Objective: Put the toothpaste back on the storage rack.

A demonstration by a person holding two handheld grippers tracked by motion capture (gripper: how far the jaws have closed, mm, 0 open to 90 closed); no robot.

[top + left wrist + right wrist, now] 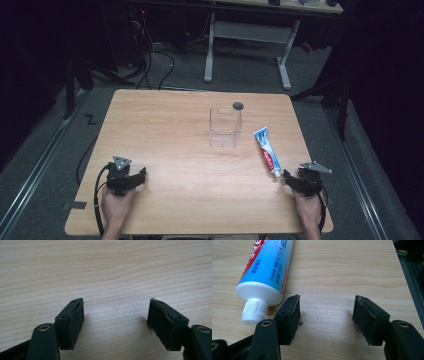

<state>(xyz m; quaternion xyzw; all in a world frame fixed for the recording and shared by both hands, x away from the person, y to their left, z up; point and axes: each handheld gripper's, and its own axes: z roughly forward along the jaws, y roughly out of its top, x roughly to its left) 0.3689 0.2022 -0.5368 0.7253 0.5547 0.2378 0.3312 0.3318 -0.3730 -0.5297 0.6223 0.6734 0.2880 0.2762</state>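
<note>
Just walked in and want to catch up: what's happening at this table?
A person holds a gripper in each hand at the near edge of a wooden table. The right gripper has open jaws beside the capped end of a toothpaste tube, with nothing between them. The left gripper rests open over bare wood. A clear plastic container stands farther back.

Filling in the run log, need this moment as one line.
left gripper: open, empty, on table | right gripper: open, empty, beside toothpaste cap | clear box: empty, mid-table
</note>
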